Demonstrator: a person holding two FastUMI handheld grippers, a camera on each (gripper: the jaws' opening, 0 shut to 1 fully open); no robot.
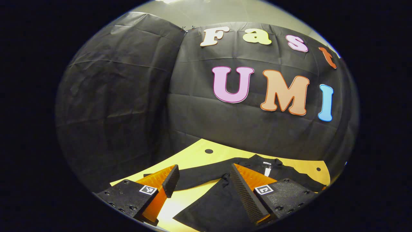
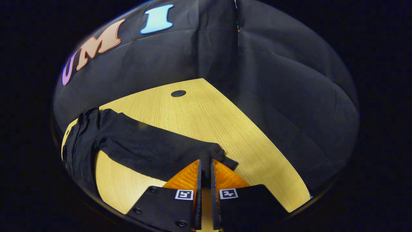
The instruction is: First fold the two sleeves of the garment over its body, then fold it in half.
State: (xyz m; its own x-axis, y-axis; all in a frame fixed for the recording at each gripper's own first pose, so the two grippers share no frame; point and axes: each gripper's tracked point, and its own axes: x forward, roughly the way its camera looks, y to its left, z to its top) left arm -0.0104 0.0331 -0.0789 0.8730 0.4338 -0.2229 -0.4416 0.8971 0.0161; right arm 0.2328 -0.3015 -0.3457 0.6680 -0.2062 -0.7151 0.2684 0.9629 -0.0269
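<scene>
A black garment lies on the yellow wooden table, near the black cloth wall. In the left gripper view its collar, with a small white tag, faces the wall, and the body runs from there toward the camera, so its long axis goes from the wall out to the near edge. One sleeve stretches out flat to the left across the table, and a dark flap of cloth lies between the fingers at the bottom of the view.

In the right gripper view the garment is bunched at the left edge of the table, and a sleeve runs as a long band from that bunch to the right and toward the camera, ending at the fingertips. The sleeve lies on the wood, its far end slightly rumpled.

The right gripper has its fingers drawn nearly together, with the cuff end of the sleeve pinched in the narrow gap between them; both fingers press on the cloth.

The left gripper stands wide apart, holding nothing, its fingers above the table and the cloth between them lying loose.

A small dark round hole sits in the table beyond the sleeve, near the wall's corner.
</scene>
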